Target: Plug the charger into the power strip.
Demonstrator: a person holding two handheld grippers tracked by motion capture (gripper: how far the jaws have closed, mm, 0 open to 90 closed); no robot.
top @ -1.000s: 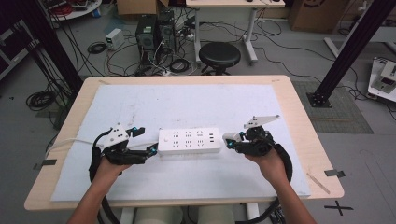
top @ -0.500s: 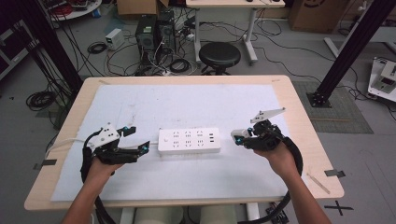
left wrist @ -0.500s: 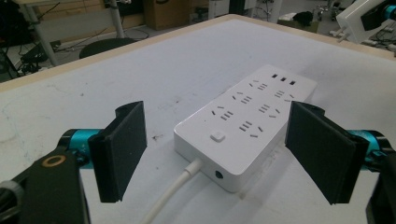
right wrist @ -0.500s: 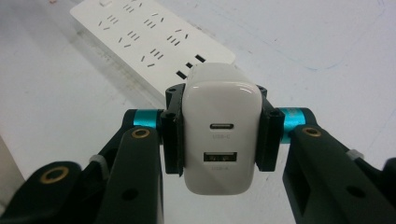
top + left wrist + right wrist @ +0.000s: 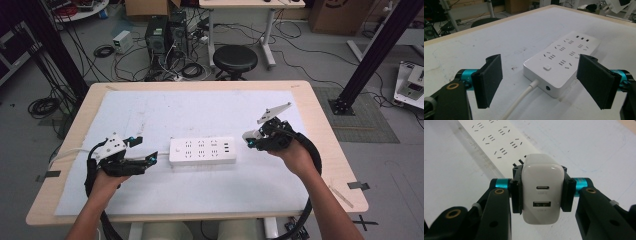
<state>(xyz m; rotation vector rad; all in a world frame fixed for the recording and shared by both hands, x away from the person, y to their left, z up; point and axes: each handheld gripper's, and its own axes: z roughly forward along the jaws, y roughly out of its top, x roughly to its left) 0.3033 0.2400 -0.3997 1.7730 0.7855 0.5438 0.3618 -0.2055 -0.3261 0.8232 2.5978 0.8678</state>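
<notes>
Nearest the person, the left gripper rests on the counter with jaws spread, just beside the long white plastic power strip. Beyond the strip's far end, the right gripper pinches a white rounded charger block; its prongs are hidden behind it.
</notes>
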